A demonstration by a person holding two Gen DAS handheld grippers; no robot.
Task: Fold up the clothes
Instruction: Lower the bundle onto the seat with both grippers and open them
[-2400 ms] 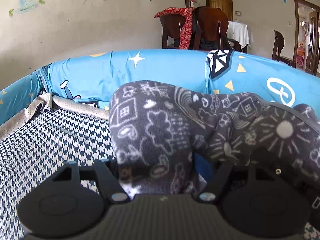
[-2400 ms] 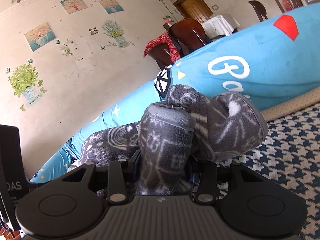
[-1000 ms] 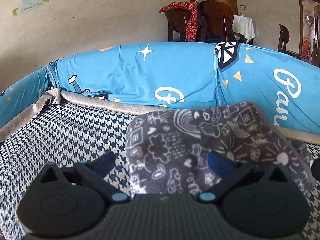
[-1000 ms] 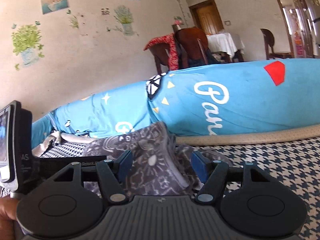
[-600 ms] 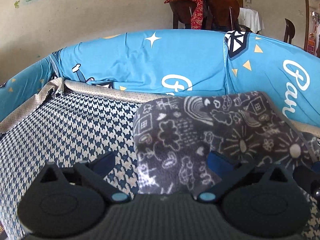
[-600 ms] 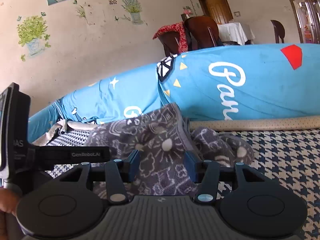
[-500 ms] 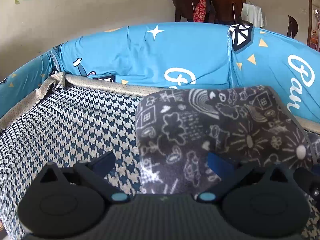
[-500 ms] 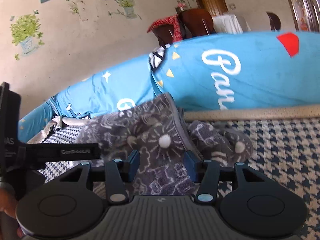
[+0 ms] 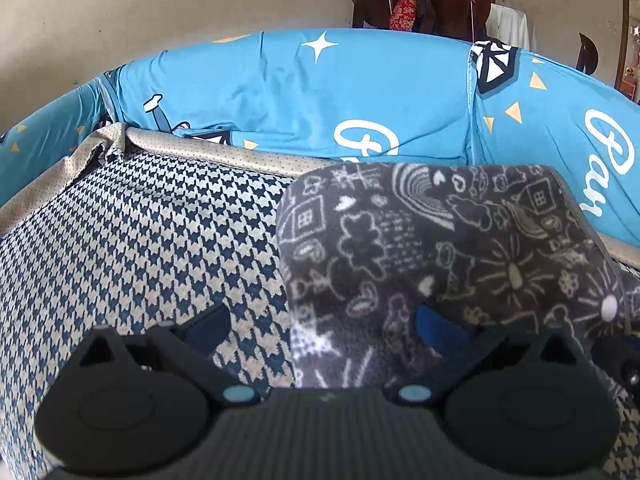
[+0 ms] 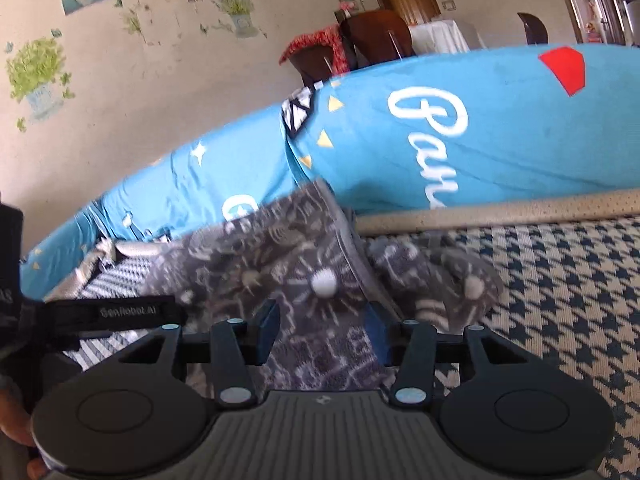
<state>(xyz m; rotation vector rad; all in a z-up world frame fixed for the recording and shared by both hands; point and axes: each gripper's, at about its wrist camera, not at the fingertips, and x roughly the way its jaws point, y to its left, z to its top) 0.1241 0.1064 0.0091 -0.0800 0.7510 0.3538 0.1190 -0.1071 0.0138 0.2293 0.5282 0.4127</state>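
- The left wrist view showed the grey fleece garment (image 9: pixel 440 248) lying folded flat on the houndstooth sofa seat (image 9: pixel 140 240), its left edge a clean straight fold, with the blue cushions (image 9: pixel 320 92) just behind it.
- Only the right wrist view caught the bunched part of the fleece (image 10: pixel 436 276) lumped on the seat to the right of the flat panel, plus the wall stickers (image 10: pixel 38 76) and the other tool's strap (image 10: pixel 120 312) at near left.
- Left gripper (image 9: pixel 320 328): fingers spread wide and gripping nothing, the left finger (image 9: pixel 208 326) over bare seat, the right one (image 9: pixel 436 330) over the fleece's near edge.
- Right gripper (image 10: pixel 322 334): fingers part-way apart with the fleece's near edge between them; the blur would not let me tell whether they pinched the cloth.
- 2.4 s earlier both pairs of fingers were clamped on the garment and it hung bunched in the air; by now it had come down onto the seat and lay spread.
- Since a second ago the right fingers had drawn closer together, while the left ones stayed spread.
- The garment was soft, napped fleece with white doodles of suns, houses and bears; the seat was a coarse blue-and-cream weave with a beige dotted border (image 10: pixel 500 210); the cushions were smooth and plump.
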